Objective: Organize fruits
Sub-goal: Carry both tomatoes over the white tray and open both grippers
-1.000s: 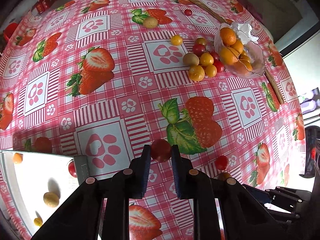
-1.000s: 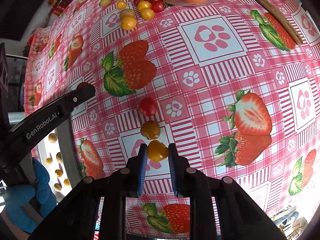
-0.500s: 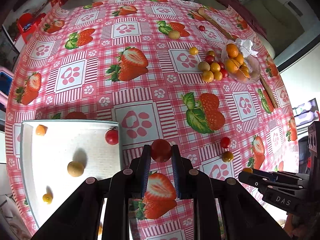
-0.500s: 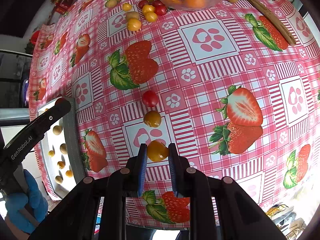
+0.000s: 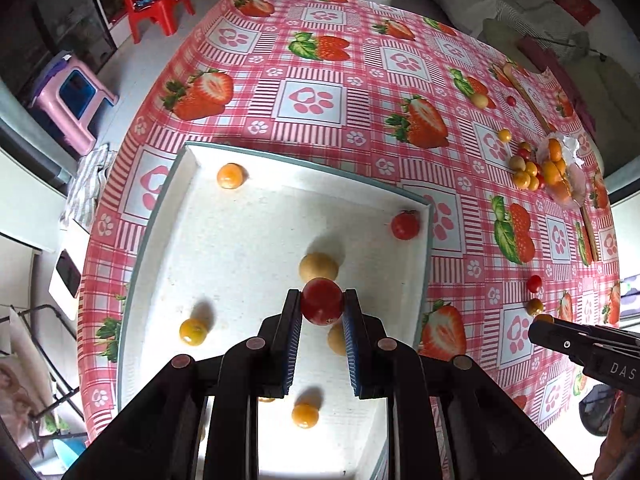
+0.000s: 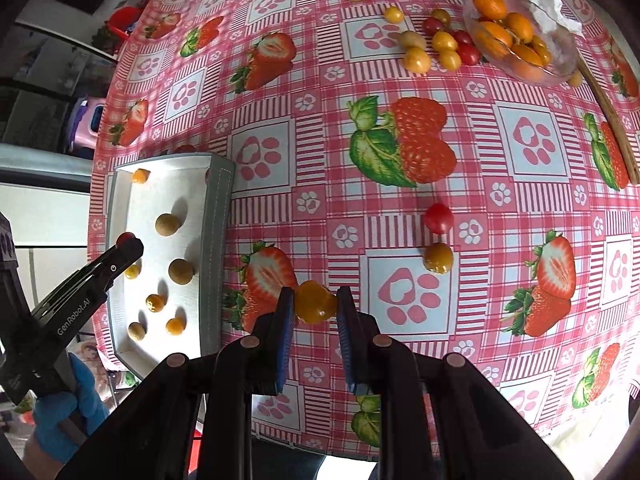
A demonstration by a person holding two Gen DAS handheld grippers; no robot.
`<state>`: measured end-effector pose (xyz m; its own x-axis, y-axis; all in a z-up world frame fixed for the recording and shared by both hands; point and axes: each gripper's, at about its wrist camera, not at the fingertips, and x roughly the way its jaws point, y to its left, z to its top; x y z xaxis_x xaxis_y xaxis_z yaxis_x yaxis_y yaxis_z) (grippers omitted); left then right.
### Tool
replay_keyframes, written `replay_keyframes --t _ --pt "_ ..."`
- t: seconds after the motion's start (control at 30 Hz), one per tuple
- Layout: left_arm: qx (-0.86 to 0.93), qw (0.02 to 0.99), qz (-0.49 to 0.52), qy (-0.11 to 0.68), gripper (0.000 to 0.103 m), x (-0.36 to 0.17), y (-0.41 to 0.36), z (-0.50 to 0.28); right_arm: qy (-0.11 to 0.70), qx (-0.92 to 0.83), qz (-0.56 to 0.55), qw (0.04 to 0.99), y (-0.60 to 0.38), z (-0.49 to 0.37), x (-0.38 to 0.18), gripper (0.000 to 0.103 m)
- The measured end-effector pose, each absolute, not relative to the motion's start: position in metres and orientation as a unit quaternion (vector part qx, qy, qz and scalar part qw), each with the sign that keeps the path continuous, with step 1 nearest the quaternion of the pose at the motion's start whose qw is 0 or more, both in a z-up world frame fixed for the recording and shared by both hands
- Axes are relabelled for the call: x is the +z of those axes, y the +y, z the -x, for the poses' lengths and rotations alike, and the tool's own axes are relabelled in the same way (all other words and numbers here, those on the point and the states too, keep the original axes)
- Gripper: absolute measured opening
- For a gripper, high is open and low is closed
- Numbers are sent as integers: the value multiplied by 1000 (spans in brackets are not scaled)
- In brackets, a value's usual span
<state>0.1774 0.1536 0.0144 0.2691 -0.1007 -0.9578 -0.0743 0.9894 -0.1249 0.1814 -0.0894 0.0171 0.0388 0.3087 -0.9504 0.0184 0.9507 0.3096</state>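
Fruits (image 6: 437, 45) on strawberry tablecloth (image 6: 400, 184) (red chair (image 5: 154, 6) beyond)

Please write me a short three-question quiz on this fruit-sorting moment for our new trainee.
1. True or false: the left gripper holds a red cherry tomato above the white tray.
2. What does the right gripper hold? A) a red tomato B) an orange-yellow fruit C) nothing
3. Fill in: the oranges sit in a clear ____.

Key: 1 true; 2 B; 3 bowl.
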Motion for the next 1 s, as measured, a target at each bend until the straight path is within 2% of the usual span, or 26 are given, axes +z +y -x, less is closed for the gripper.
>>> replay_keyframes --t 0.33,1.0 --pt "38 786 87 610 22 -9 202 -184 686 160 -73 706 -13 -212 19 23" --pt "43 773 76 628 22 -39 211 -198 721 169 -27 671 64 -262 -36 23"
